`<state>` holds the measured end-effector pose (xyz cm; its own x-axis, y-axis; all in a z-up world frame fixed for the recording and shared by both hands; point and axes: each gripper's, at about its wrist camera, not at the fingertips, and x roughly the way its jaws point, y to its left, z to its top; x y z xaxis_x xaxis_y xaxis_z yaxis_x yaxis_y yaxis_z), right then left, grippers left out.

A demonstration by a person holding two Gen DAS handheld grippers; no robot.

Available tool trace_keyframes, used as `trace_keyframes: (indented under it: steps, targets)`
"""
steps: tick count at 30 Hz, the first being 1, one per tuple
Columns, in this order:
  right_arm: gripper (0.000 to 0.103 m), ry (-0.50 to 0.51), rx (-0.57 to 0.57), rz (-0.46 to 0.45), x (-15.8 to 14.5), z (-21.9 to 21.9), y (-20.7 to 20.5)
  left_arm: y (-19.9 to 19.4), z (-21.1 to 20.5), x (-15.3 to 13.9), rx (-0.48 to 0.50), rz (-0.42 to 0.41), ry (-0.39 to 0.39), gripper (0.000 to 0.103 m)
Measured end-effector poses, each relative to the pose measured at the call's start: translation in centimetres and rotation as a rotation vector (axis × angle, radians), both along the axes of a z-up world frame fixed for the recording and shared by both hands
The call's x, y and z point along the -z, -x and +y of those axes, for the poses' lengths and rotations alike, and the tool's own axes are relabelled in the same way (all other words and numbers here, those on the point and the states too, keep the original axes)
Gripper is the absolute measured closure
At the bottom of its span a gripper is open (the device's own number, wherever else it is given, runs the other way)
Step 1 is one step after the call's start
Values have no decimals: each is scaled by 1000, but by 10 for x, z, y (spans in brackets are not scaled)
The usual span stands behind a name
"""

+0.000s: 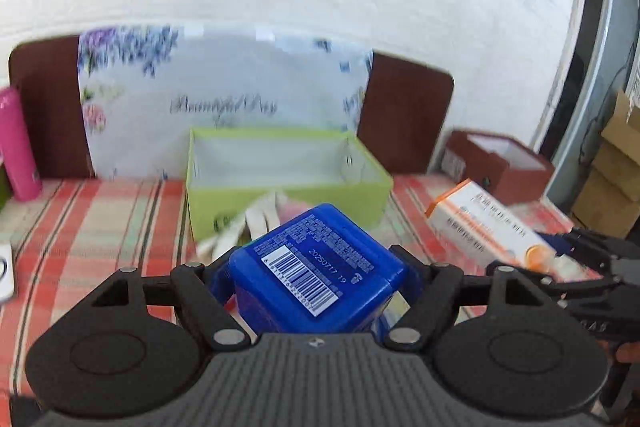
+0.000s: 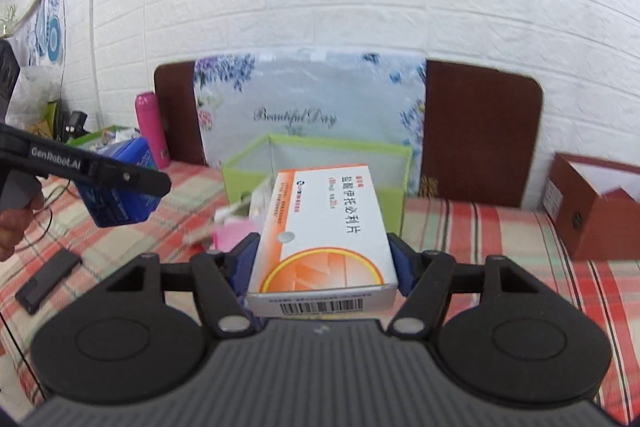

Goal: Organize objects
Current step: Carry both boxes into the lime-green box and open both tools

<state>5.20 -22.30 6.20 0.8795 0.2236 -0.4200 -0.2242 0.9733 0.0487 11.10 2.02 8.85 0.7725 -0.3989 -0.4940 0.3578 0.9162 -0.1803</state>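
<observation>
My left tool (image 1: 316, 267) was clamped on a blue box (image 1: 316, 267) and my right tool (image 2: 324, 259) on a white-and-orange box (image 2: 324, 227), both held above the checked desk (image 2: 500, 239) before the green bin (image 1: 288, 163).

A plaid tablecloth (image 2: 500, 227) carries a green box (image 2: 396, 203), brown box (image 2: 576, 223) and pink bottle (image 2: 154, 127)
</observation>
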Motion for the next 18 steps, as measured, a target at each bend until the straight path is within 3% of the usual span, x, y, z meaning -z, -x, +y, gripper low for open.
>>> trace_keyframes:
  steps: [5, 10, 14, 18]
  targets:
    - [38, -6, -28, -1, -11, 15, -71, -66, -3, -20, -81, 16, 30, 23]
    - [38, -22, 11, 27, -12, 30, -154, -145, -3, -11, -194, 40, 48, 23]
    - [37, 26, 59, 76, 11, 42, -216, -197, -4, 10, -243, 59, 9, 23]
    - [37, 40, 93, 160, 52, 46, -264, -229, 1, 30, -251, 90, -9, 23]
